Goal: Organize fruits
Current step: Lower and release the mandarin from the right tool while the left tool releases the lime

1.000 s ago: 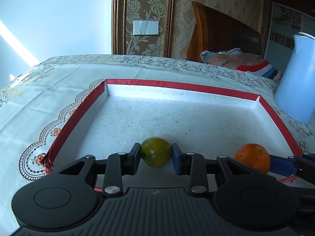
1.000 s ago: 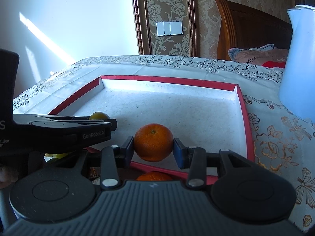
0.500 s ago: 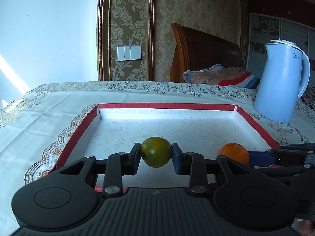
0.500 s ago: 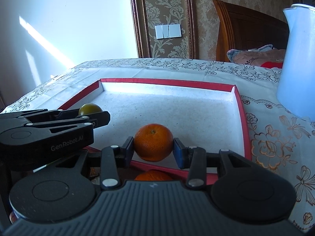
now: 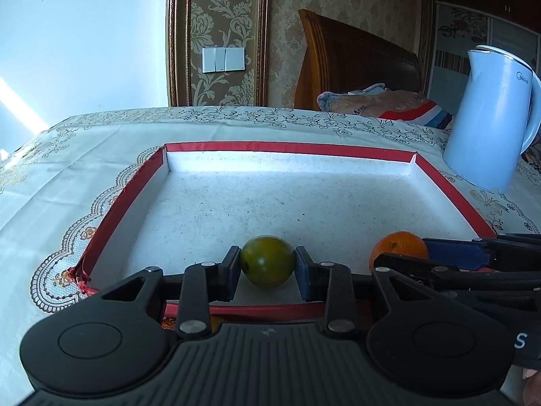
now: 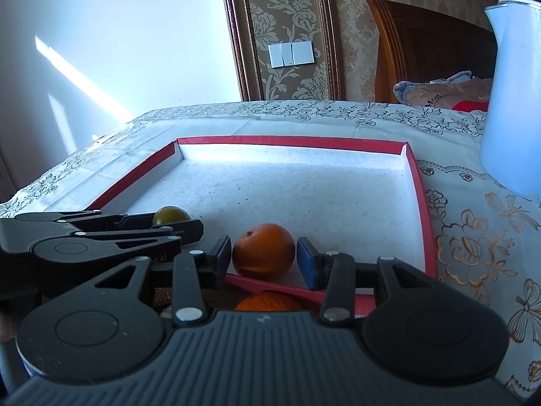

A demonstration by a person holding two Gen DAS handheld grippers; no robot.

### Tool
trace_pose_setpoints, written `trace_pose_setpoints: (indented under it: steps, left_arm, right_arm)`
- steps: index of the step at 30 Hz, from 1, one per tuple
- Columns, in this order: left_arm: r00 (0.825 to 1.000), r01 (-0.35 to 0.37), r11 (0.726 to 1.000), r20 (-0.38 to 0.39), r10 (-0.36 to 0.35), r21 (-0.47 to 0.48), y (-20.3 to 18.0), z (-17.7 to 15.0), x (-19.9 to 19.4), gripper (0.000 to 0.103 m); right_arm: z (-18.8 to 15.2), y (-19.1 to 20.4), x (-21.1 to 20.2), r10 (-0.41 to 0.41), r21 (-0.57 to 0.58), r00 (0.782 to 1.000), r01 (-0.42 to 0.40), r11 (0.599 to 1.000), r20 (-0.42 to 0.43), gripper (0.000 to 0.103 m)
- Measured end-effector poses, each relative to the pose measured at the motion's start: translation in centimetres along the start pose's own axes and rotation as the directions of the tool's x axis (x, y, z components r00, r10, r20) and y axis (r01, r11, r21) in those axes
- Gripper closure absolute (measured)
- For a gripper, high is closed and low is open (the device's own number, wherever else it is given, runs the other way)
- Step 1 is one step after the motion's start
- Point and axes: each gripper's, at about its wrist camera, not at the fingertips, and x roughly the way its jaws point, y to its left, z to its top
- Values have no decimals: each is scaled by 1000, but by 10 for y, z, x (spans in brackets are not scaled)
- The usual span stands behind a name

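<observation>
The left hand-held gripper [image 5: 267,272] is pinching a green fruit [image 5: 267,261] between its pads, holding it just inside the near rim of the red-edged tray [image 5: 111,209] on the worktop [image 5: 67,169]. The tray's white floor beyond it is lying bare, so by the look of it no fruit is resting in the tray on its own yet. To the right, the right hand-held gripper [image 6: 263,260] is holding an orange [image 6: 263,256] in the same way; the left pad is pressing on the fruit, while a thin gap seems to be showing at the blue right pad, so the grip looks light. This orange is also sitting over the near edge of the tray. Below it, outside the rim, a second orange [image 6: 268,301] is peeking up, partly hidden. Judging from this, the sorting is only starting: both fruits are waiting to be set down, and at least one more is left outside. At the far right, a pale blue kettle [image 5: 490,118] is standing beside the tray.
</observation>
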Motion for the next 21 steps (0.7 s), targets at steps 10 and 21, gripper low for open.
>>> trace_pose_setpoints:
  steps: [10, 21]
  left_arm:
    - [999, -6, 998, 40, 8, -58, 9, 3, -6, 30]
    - [986, 2, 988, 163, 23, -152, 42, -9, -65, 30]
  right_arm:
    - [-1, -3, -5, -4, 24, 1000, 4, 1000, 21, 62]
    - [-11, -14, -69, 107, 105, 985, -121, 987, 135, 62]
